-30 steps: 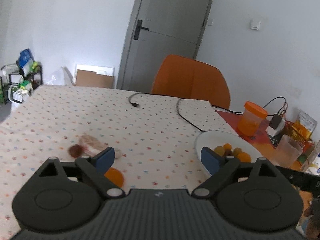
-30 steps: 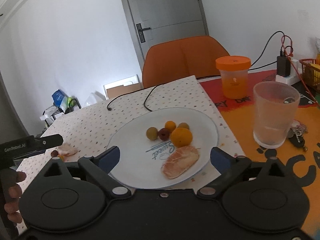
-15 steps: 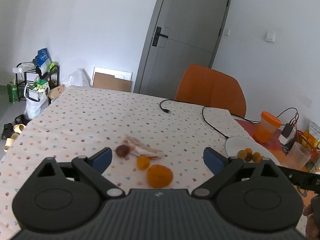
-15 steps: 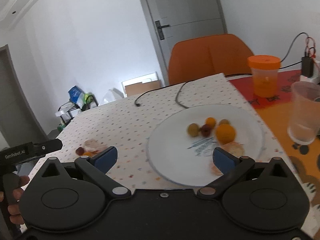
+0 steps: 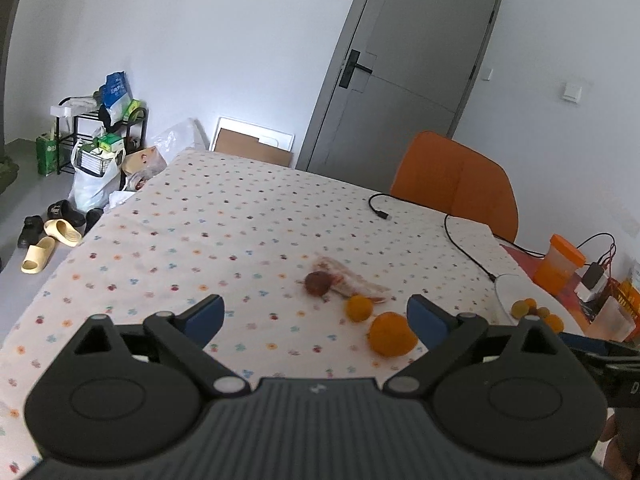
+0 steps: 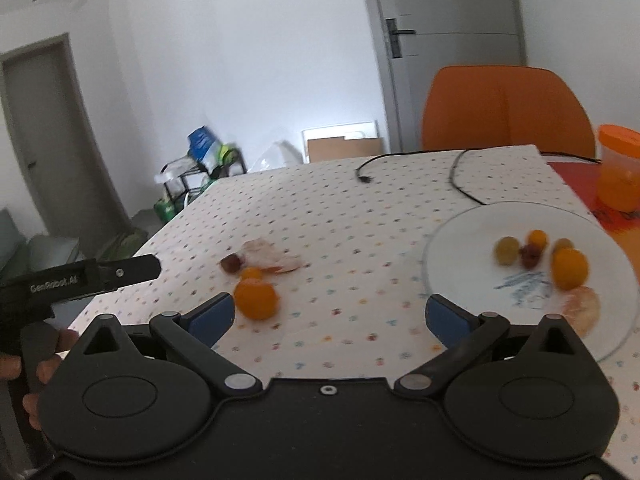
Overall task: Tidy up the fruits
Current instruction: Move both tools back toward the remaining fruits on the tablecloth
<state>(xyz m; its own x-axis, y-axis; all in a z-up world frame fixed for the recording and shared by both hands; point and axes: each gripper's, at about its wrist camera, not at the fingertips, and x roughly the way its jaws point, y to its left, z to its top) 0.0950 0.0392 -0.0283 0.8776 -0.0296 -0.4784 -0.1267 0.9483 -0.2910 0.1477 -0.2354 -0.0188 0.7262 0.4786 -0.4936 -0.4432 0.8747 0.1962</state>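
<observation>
Now, with both the left gripper [image 5: 314, 314] and right gripper [image 6: 328, 316] empty, jaws apart, centre one on the orange [image 5: 392, 334] at lower centre-right, then carry it to the plate [image 6: 472, 224] at right.

Black claw [image 5: 314, 314] bodies, blue pads [image 5: 206, 314], silver screws, lettering perhaps "GenRobot.AI".

We count three loose fruits [image 5: 393, 339] and one peel [image 5: 354, 284] on the surface [image 5: 240, 240], and five fruits [image 6: 568, 269] plus one peel on the single plate [image 6: 460, 256].
</observation>
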